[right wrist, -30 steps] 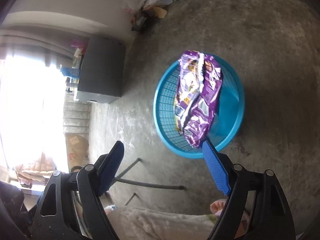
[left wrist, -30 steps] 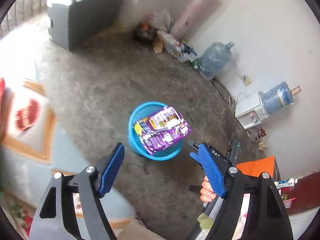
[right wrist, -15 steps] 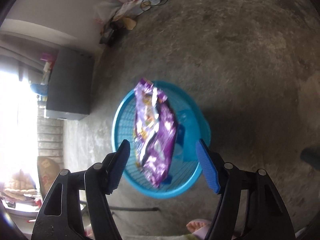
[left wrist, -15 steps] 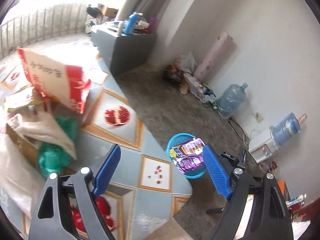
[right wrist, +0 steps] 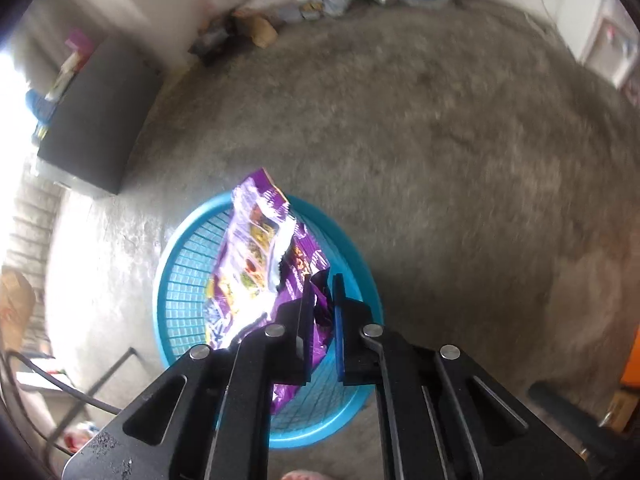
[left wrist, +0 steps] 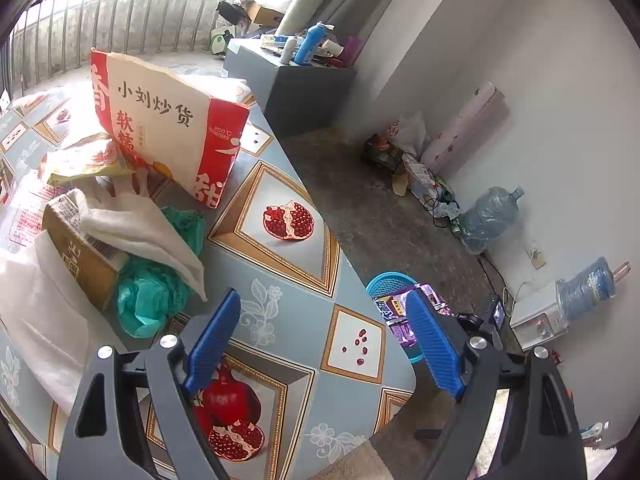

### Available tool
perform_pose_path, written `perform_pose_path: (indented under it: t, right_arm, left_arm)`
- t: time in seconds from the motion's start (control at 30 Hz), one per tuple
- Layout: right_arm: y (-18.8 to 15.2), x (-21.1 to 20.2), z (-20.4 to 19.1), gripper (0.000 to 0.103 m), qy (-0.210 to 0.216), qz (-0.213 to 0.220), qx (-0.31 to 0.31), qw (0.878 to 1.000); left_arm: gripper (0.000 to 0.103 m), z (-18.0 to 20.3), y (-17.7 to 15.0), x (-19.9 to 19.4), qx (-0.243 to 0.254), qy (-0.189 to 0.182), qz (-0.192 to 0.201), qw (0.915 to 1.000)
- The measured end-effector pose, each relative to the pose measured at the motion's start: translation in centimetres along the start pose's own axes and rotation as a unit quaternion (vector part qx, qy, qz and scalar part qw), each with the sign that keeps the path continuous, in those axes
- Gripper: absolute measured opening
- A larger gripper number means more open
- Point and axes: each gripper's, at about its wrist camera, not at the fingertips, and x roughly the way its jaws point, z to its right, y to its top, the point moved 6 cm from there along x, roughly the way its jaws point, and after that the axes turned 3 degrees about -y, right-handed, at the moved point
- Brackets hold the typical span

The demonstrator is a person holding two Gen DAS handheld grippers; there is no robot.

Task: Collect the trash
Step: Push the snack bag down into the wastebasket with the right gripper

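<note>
Clamped in the right gripper: the near, crumpled end of the purple wrapper, fingers drawn close together on the foil with only the film between them. Stretching away from the fingers across the mouth of the blue basket on the concrete floor, far end poking past the rim. Hard to tell whether resting on the mesh or hanging just clear of it.

Judging by the creases and the glare: thin, light, empty-looking film, soft enough to fold anywhere and slick on its printed face. Little risk of damage, more of slipping or catching air. Best taken at a bunched edge or corner, as here, not across the flat middle, where apt to slide out. Likely needing only a release, or a short push down, to settle inside the basket.

Over the table with the left gripper: fingers wide apart, just been opening further, nothing between them. Ahead and to the left, more to gather: a green plastic bag, soft and shapeless, good for a pinch on any fold; beside it a cardboard box and a red and white paper bag, stiffer, better gripped at a wall edge.
</note>
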Motion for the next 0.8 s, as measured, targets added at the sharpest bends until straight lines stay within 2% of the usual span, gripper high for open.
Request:
perform_pose_path:
  t: [0.13,0.23,0.3,0.4,0.43,0.47,0.5,0.57,0.73,0.8]
  right_arm:
    - [0.4,-5.3,-1.3,0.004,-0.016,0.095,-0.054,0.994]
    - [-0.3,-8.7,-2.6,0.004,-0.066,0.175,-0.114,0.976]
    - [-1.5,-9.8,-3.3,0.004,-0.104,0.220,-0.152,0.958]
    - [-3.9,-9.1,-4.3,0.005,-0.182,0.277,-0.219,0.918]
    - [-4.9,-8.3,-4.5,0.006,-0.196,0.282,-0.233,0.910]
    - [-5.8,-7.2,-4.6,0.007,-0.201,0.277,-0.246,0.907]
    - [-6.7,-5.8,-4.6,0.007,-0.200,0.257,-0.256,0.910]
    - [-7.9,-3.5,-4.2,0.008,-0.180,0.206,-0.255,0.927]
    - [-9.1,-2.2,-3.3,0.012,-0.099,0.128,-0.195,0.967]
    - [-9.2,-2.0,-3.0,0.012,-0.072,0.104,-0.167,0.978]
  left_arm:
    - [0.082,0.3,-0.2,-0.2,0.002,-0.002,0.001,1.0000]
    - [0.082,0.6,-0.3,0.0,0.008,-0.001,0.002,1.0000]
    - [0.083,0.6,-0.5,0.0,0.007,0.000,0.001,1.0000]
    - [0.082,0.5,-0.6,-0.1,0.003,-0.002,0.001,1.0000]
    - [0.082,0.5,-0.7,-0.2,0.002,-0.001,0.001,1.0000]
    - [0.082,0.4,-0.7,-0.3,0.001,0.000,0.002,1.0000]
    - [0.082,0.3,-0.6,-0.3,0.000,0.002,0.003,1.0000]
    - [0.082,0.0,-0.6,-0.5,-0.001,0.004,0.003,1.0000]
    - [0.083,-0.6,-0.7,-0.5,-0.009,0.009,0.002,0.9999]
    - [0.083,-0.7,-0.8,-0.3,-0.013,0.008,-0.001,0.9999]
